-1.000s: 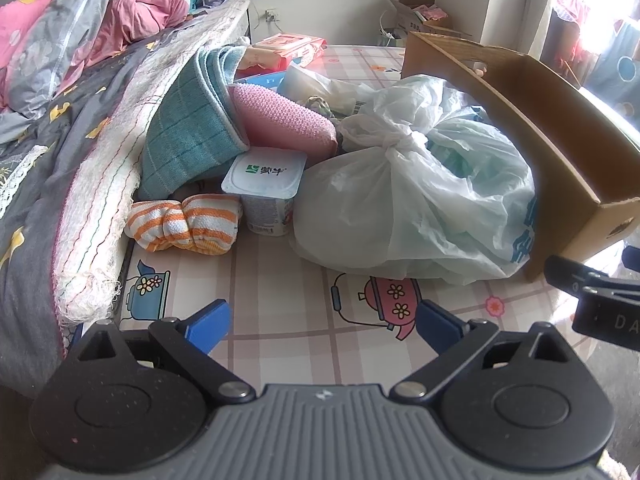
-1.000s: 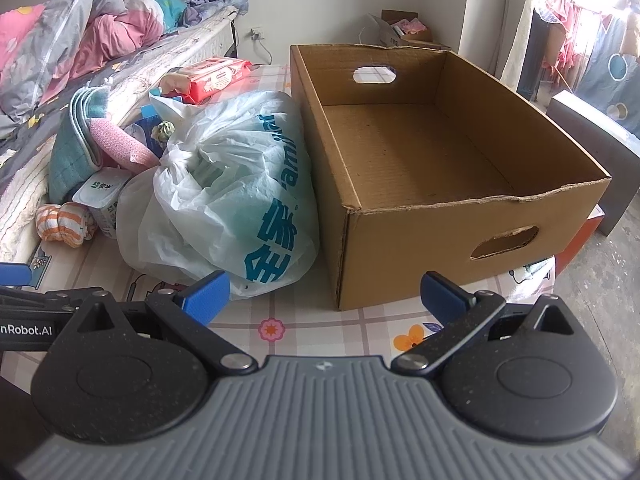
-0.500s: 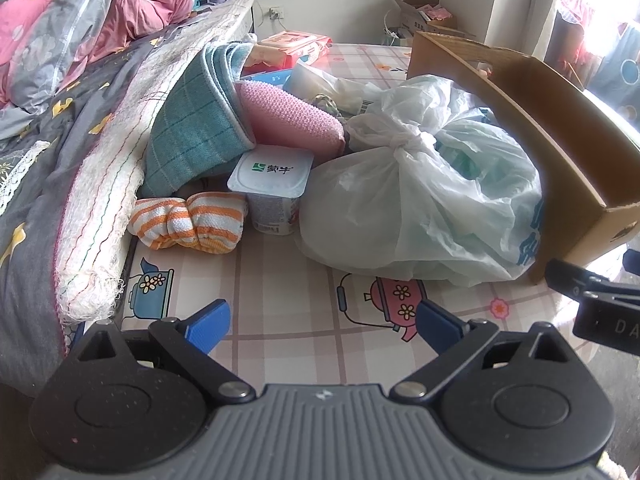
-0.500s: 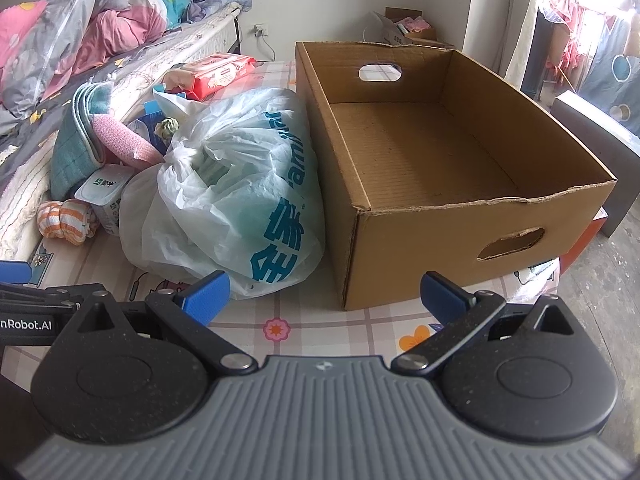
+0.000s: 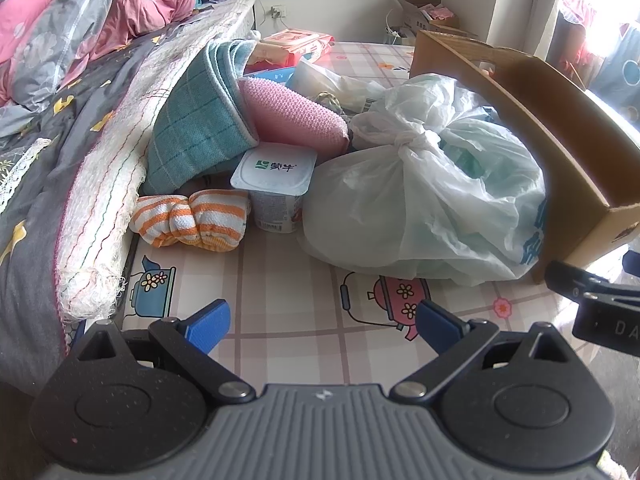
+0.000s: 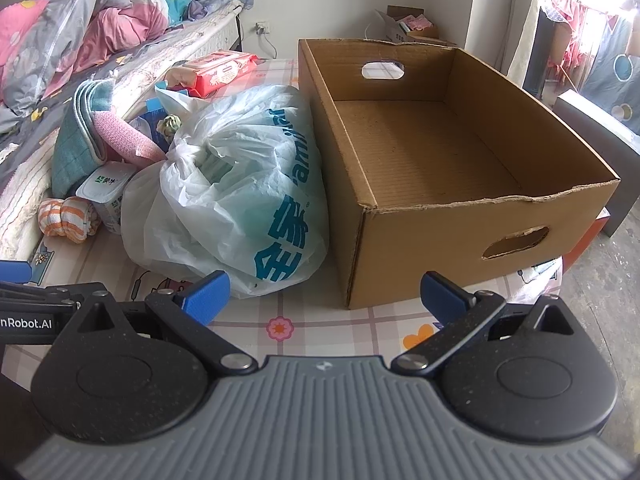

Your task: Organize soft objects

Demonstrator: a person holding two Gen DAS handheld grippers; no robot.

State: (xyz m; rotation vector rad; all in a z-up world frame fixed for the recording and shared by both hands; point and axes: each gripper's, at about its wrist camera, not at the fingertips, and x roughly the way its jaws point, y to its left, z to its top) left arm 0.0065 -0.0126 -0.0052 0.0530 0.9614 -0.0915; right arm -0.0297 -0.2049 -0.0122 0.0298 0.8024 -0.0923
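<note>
The left gripper [image 5: 322, 322] hovered low over the printed mat [image 5: 280, 280], its blue fingers [image 5: 208, 322] spread wide and holding nothing, and the soft pile lay straight ahead of it. Nearest, ahead and a little left, was the orange-striped cloth roll [image 5: 192, 218], its long axis running crosswise to the fingers and touching the yogurt cup [image 5: 276, 188]. Behind it leaned a teal towel [image 5: 196, 128] and a pink knit roll [image 5: 296, 116]. The knotted white plastic bag [image 5: 424, 196], bulging and crinkled, sat ahead to the right, pressed against the cardboard box [image 6: 452, 168]. The right gripper [image 6: 322, 296], equally wide open and empty, faced that box's near left corner, so the left hand seemed better placed for the cloths, the right for the bag [image 6: 240, 196]. The box held nothing visible.
</note>
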